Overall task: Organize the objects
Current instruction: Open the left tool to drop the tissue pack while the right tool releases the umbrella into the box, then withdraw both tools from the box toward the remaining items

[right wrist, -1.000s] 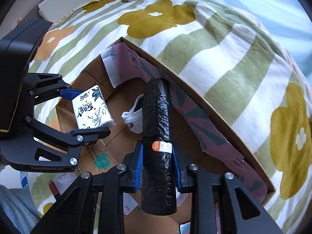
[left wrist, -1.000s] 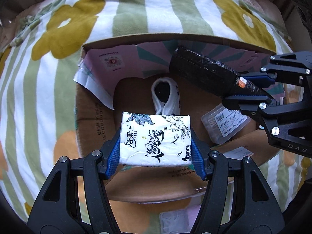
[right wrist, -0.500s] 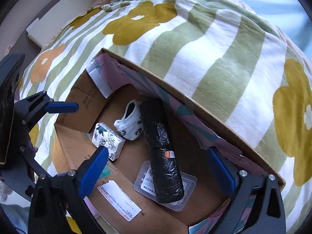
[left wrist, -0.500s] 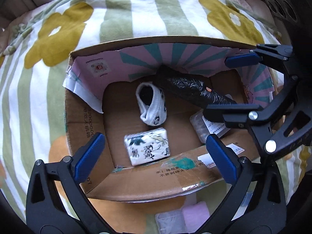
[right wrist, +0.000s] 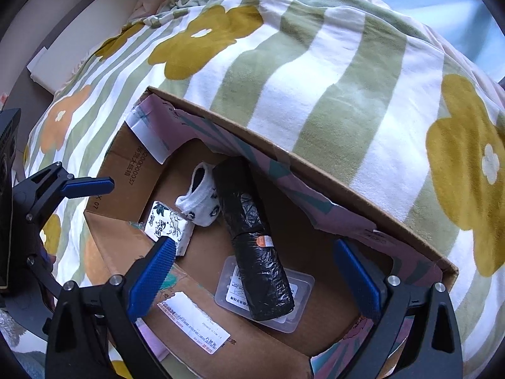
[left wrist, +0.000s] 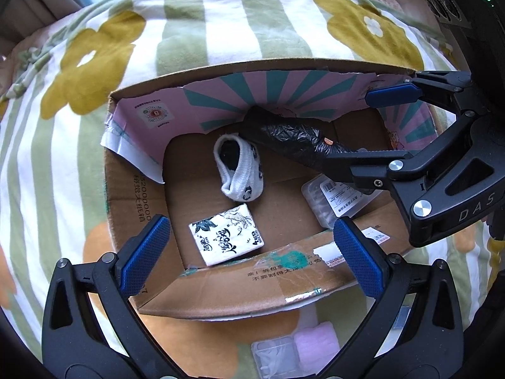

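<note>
— Striped bedding with yellow flowers [left wrist: 221, 25] fills the upper half of both views. What sits on it?

— An open cardboard box [left wrist: 240, 287], centre frame, its far wall lined with a pink and teal sunburst print.

— And inside?

— A tissue pack [left wrist: 227, 240] lies flat at the lower middle of the left wrist view, just beside a rolled white sock [left wrist: 240, 170] above it. A black bag roll [right wrist: 255, 246] slants across the middle of the right wrist view, its lower end resting on a clear plastic case [right wrist: 300, 287].

— The grippers?

— Left gripper [left wrist: 249, 252] at the bottom of its frame, fingers spread wide, nothing between them. Right gripper [right wrist: 252, 281] likewise spread wide and holding nothing, above the roll.

— Anything outside the box?

— A small clear container [left wrist: 274, 353] and a pink pad [left wrist: 315, 344] at the bottom edge of the left view.
</note>
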The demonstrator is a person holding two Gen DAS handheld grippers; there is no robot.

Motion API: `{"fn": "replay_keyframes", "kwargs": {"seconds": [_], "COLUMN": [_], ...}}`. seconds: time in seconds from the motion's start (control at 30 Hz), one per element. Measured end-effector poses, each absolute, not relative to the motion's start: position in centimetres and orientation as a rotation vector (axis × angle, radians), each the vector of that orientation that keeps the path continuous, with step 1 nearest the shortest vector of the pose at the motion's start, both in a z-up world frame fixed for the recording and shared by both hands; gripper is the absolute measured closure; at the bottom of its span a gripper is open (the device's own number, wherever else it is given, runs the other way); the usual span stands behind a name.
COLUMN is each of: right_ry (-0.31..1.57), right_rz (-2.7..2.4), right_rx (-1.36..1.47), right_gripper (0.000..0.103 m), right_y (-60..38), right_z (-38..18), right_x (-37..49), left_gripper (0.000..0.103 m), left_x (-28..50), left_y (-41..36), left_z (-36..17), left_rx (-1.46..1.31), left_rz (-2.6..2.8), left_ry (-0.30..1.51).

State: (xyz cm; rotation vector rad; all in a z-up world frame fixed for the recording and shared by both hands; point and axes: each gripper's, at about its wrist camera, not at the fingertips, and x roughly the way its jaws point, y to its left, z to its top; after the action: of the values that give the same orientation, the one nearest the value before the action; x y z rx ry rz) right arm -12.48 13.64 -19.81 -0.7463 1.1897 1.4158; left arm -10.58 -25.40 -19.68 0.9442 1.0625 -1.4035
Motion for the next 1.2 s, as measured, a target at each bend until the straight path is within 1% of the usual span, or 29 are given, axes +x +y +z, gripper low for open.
{"fn": "replay_keyframes", "kwargs": {"seconds": [0.3,0.57,0.8,0.93,1.07,1.2], "right_ry": [1.147,1.094,1.024,0.984,0.938,0.936], "right_rz": [1.408,1.352,1.236,1.166,1.116,1.069], "right_rx": [-0.719,-0.623,-0.535,-0.483,-0.464,-0.431], "right_gripper": [0.003,0.003,0.003,0.003,0.003,0.003], "right_y": [12.3,9.5,4.7,1.2,-2.5,-5.8], "right_z": [-15.5,-8.4,-2.3,0.3,1.9,2.1], "right_x": [-13.3,-15.0,-17.2,-18.7,-21.0,-23.0], "left_gripper": [0.000,0.000,0.000,0.000,0.000,0.000], "left_x": [-10.4,-9.6,-8.2,-7.5,-7.0,-7.0], "left_y": [-24.2,-20.9,-16.3,-13.3,-10.0,-6.6], "left_z": [-15.9,-9.9,-4.1,-1.6,0.0,0.7], "left_rx": [0.904,0.837,0.780,0.755,0.714,0.685], "left_rz": [-1.410,-1.412,-1.402,-1.390,-1.375,-1.355], "left_ry": [1.036,1.000,0.936,0.899,0.893,0.884]}}
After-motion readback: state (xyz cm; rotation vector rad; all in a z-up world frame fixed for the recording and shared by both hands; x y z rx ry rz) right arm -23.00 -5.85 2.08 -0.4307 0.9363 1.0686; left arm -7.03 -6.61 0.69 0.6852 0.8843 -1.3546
